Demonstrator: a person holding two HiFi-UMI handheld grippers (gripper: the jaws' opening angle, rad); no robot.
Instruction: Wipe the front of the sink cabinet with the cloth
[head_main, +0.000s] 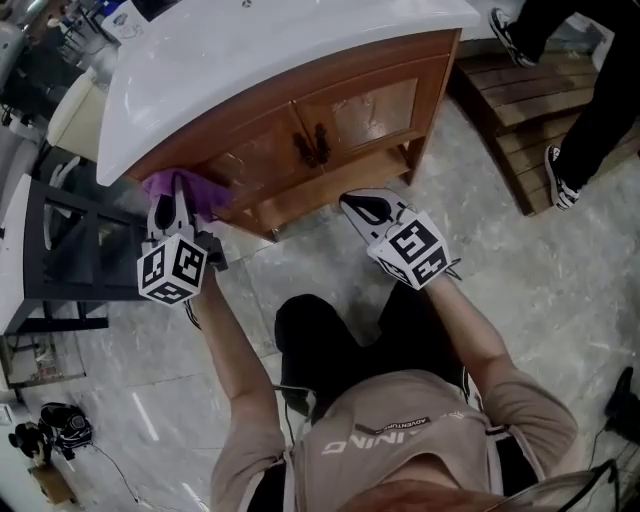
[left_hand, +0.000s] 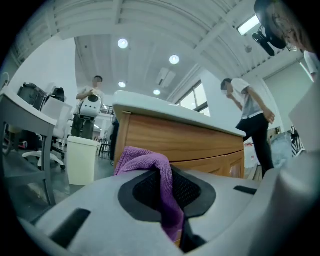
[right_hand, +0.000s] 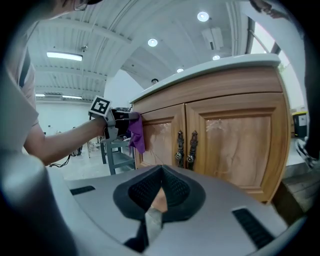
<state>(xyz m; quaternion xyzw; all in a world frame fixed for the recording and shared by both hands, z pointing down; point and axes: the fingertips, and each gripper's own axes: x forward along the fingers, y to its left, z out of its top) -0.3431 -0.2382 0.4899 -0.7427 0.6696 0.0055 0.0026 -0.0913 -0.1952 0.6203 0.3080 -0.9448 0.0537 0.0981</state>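
At the top left corner of the sink cabinet (head_main: 370, 105), just under the white countertop (head_main: 250, 50), your left gripper (head_main: 178, 200) clamps the purple cloth (head_main: 210, 195) at the wood, likely to start wiping, while your right gripper (head_main: 352, 204) hangs clear, jaws together, empty.

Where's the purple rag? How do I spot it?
Find the brown wooden sink cabinet with the white top. At its left front corner, the left tool pinches a fuzzy purple cloth. It is the only purple thing there.
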